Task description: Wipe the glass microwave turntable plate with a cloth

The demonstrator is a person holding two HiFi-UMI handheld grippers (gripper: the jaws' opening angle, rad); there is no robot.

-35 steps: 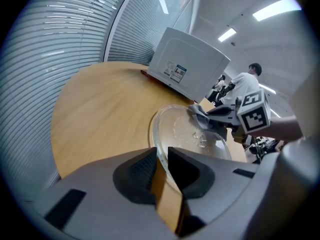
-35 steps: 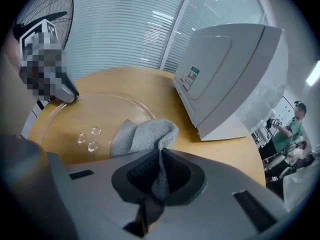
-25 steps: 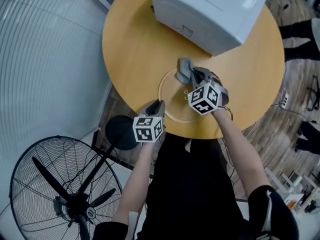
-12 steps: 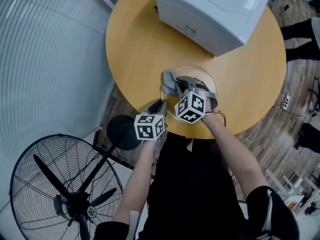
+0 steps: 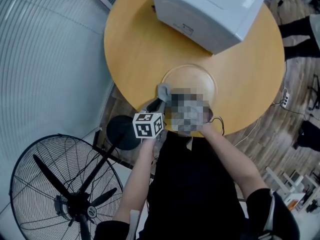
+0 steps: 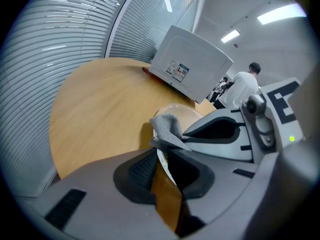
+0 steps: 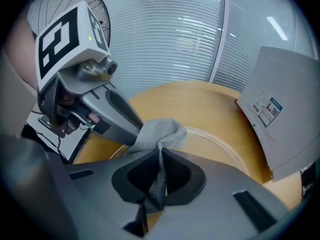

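Sliding back toward the person, the right hand-held gripper [image 7: 159, 159], pinching the soft grey cloth [image 7: 161, 130], rubs the round clear glass plate [image 5: 192, 76] right beside the left hand-held gripper [image 6: 162, 151], which nips the plate's rim to keep it from slipping on the round wooden table [image 5: 132, 44].

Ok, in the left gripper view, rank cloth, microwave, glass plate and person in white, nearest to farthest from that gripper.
1. Glass plate: rim clamped between the jaws.
2. Cloth: just ahead, at the plate's rim.
3. Microwave: far side of the table.
4. Person in white: beyond the microwave, right.
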